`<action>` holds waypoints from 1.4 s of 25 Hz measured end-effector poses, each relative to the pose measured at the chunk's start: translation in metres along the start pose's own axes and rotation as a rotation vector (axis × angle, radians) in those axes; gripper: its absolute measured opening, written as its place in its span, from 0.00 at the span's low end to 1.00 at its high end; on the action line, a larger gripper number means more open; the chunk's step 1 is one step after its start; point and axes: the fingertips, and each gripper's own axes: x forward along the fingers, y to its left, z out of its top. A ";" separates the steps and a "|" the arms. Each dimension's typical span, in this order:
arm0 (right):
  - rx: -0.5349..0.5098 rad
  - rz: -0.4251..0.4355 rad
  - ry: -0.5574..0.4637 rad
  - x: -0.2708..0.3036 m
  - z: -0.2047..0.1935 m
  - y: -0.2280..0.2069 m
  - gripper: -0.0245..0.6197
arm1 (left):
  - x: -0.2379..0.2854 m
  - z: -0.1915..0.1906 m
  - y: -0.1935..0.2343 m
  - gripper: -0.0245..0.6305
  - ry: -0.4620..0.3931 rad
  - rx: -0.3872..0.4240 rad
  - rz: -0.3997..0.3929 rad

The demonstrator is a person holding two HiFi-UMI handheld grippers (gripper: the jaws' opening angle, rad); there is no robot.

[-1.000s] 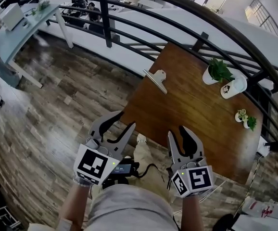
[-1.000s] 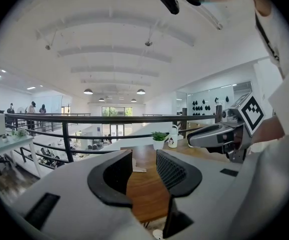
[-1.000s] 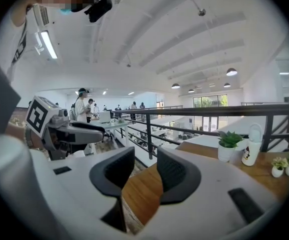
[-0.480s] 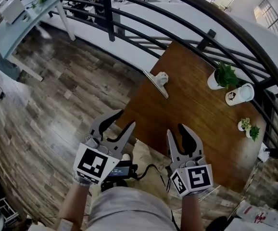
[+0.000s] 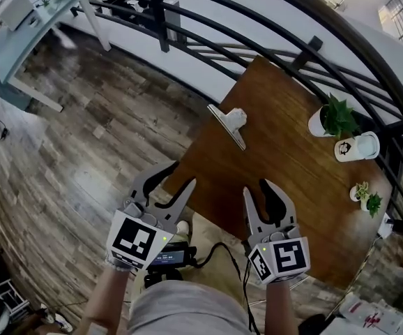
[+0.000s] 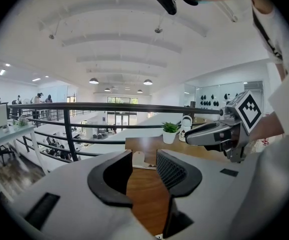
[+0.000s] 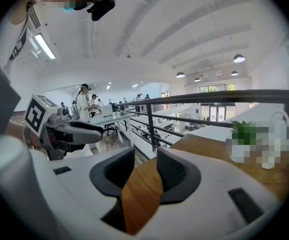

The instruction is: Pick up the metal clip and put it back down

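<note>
The metal clip (image 5: 229,123) is a large silver binder-type clip lying on the brown wooden table (image 5: 285,166) near its far left edge. In the left gripper view the metal clip (image 6: 138,160) shows small beyond the jaws. My left gripper (image 5: 178,174) hovers open at the table's near left corner, well short of the clip, with nothing between its fingers. To its right, my right gripper (image 5: 256,190) is also open and empty over the table's near edge. In each gripper view, only bare wood shows between the jaws of the left gripper (image 6: 144,170) and the right gripper (image 7: 145,170).
A potted plant (image 5: 332,117) in a white pot and a white mug (image 5: 358,146) stand at the table's far right. A smaller plant (image 5: 365,197) sits at the right edge. A black curved railing (image 5: 208,16) runs behind the table. Wooden floor lies to the left.
The view has shifted: the table and clip sit slightly lower and further right in the head view. Both grippers keep the same pose and jaw opening.
</note>
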 end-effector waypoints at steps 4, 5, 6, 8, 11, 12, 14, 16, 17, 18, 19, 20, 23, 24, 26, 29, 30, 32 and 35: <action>0.014 0.005 0.011 0.017 -0.002 -0.010 0.26 | 0.017 -0.002 0.009 0.27 0.011 0.008 0.004; 0.015 0.007 0.015 0.020 -0.003 -0.013 0.26 | 0.021 -0.002 0.011 0.27 0.013 0.008 0.004; 0.015 0.009 0.020 0.023 -0.004 -0.016 0.26 | 0.025 -0.003 0.012 0.27 0.016 0.007 0.004; 0.019 0.014 0.031 0.030 -0.006 -0.023 0.26 | 0.034 -0.004 0.015 0.27 0.027 0.001 0.002; 0.022 0.021 0.042 0.046 -0.009 -0.033 0.26 | 0.049 -0.012 0.021 0.27 0.041 -0.010 0.008; 0.024 0.024 0.046 0.051 -0.011 -0.036 0.26 | 0.053 -0.015 0.023 0.27 0.046 -0.013 0.010; 0.029 0.031 0.058 0.059 -0.015 -0.040 0.26 | 0.059 -0.018 0.026 0.27 0.060 -0.020 0.009; 0.032 0.041 0.071 0.066 -0.018 -0.042 0.26 | 0.064 -0.020 0.028 0.27 0.072 -0.023 0.008; 0.032 0.045 0.077 0.070 -0.019 -0.044 0.26 | 0.067 -0.023 0.030 0.27 0.073 -0.025 0.011; 0.033 0.050 0.083 0.073 -0.021 -0.045 0.26 | 0.069 -0.025 0.031 0.27 0.074 -0.028 0.015; 0.035 0.055 0.088 0.077 -0.022 -0.046 0.26 | 0.072 -0.027 0.033 0.27 0.075 -0.031 0.017; 0.037 0.059 0.092 0.081 -0.023 -0.048 0.26 | 0.075 -0.028 0.035 0.27 0.078 -0.032 0.018; 0.042 0.066 0.104 0.092 -0.026 -0.052 0.26 | 0.083 -0.029 0.040 0.27 0.085 -0.037 0.019; 0.043 0.067 0.107 0.095 -0.027 -0.054 0.26 | 0.085 -0.031 0.041 0.27 0.084 -0.041 0.023; 0.044 0.069 0.116 0.102 -0.029 -0.058 0.26 | 0.090 -0.034 0.043 0.27 0.088 -0.052 0.026; 0.054 0.075 0.127 0.114 -0.032 -0.064 0.26 | 0.099 -0.041 0.046 0.27 0.105 -0.061 0.026; 0.061 0.076 0.129 0.118 -0.032 -0.066 0.26 | 0.103 -0.044 0.047 0.27 0.110 -0.062 0.024; 0.072 0.077 0.131 0.125 -0.034 -0.070 0.26 | 0.109 -0.047 0.049 0.27 0.117 -0.067 0.023; 0.080 0.078 0.137 0.133 -0.038 -0.075 0.26 | 0.117 -0.053 0.050 0.27 0.127 -0.070 0.022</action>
